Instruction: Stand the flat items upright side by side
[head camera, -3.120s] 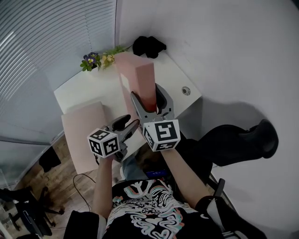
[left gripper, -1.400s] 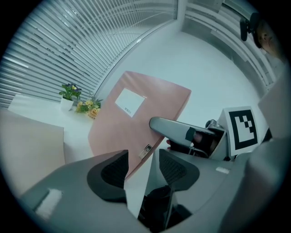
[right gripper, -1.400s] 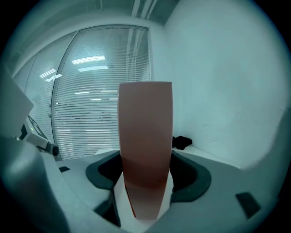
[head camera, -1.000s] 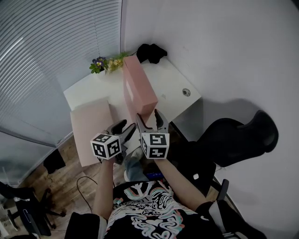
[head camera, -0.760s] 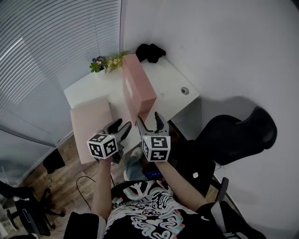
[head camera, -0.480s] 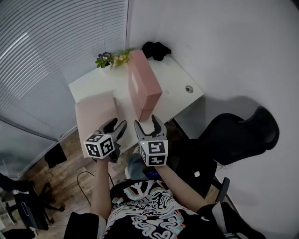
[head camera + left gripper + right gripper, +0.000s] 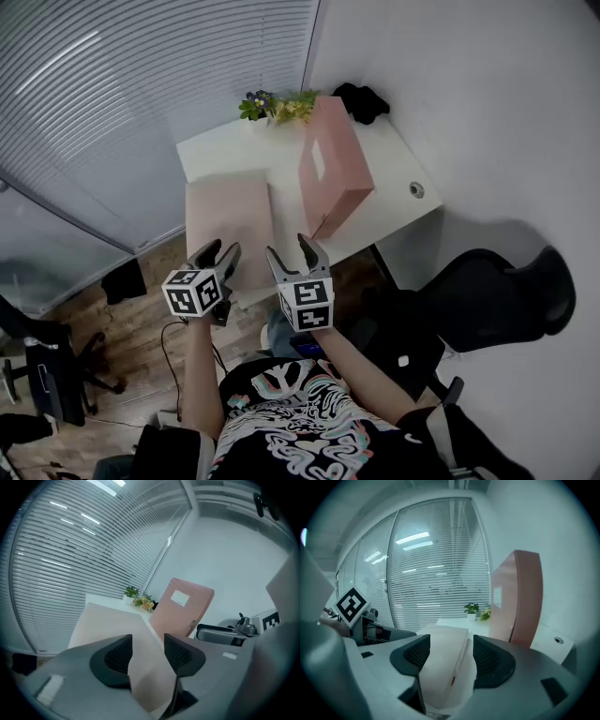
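The left gripper (image 7: 217,251) stands half open. The right gripper (image 7: 289,248) is wider, its jaws have just been closing, and both are empty. Just ahead, at the desk's (image 7: 216,155) near left corner, the flat box (image 7: 228,220) lies with its long axis pointing away, nearer to the left gripper. The upright box (image 7: 337,173) stands to its right.

Upright file box (image 7: 336,169) & flat file box (image 7: 230,230) matt; desk (image 7: 216,157) smooth.
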A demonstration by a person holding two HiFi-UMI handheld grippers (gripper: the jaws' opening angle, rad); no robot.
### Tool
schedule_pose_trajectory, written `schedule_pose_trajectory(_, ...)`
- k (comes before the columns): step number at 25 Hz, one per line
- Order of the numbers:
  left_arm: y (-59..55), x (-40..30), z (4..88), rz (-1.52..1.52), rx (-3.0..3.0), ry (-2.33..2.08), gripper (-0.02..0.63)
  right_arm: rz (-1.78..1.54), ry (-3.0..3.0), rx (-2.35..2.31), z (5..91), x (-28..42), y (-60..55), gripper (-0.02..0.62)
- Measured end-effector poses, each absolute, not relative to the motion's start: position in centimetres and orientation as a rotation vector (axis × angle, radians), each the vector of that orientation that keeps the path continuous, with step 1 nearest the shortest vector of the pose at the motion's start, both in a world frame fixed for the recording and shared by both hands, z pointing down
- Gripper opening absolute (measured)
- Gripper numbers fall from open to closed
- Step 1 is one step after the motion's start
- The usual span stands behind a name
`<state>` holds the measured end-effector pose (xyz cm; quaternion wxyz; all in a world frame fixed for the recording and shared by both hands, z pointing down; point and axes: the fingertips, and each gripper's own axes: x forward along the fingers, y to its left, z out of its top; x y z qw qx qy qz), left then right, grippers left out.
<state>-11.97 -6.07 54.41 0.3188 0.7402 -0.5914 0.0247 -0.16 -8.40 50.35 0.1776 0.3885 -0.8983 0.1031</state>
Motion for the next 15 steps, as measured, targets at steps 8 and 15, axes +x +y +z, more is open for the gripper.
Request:
schedule_pose_trajectory(8,-3.1,-17.6,57.4,0.067,1.761,-1.677,0.207,0.345,-2.491,0.905,53.9,-3.9,-8.1,0.276)
schedule_pose_trajectory(15,-1.4,-21.0,58.9,-0.058,1.614,-1.741,0.218,0.404,-2.433,0.770,57.0,-6.1,-7.8,0.285)
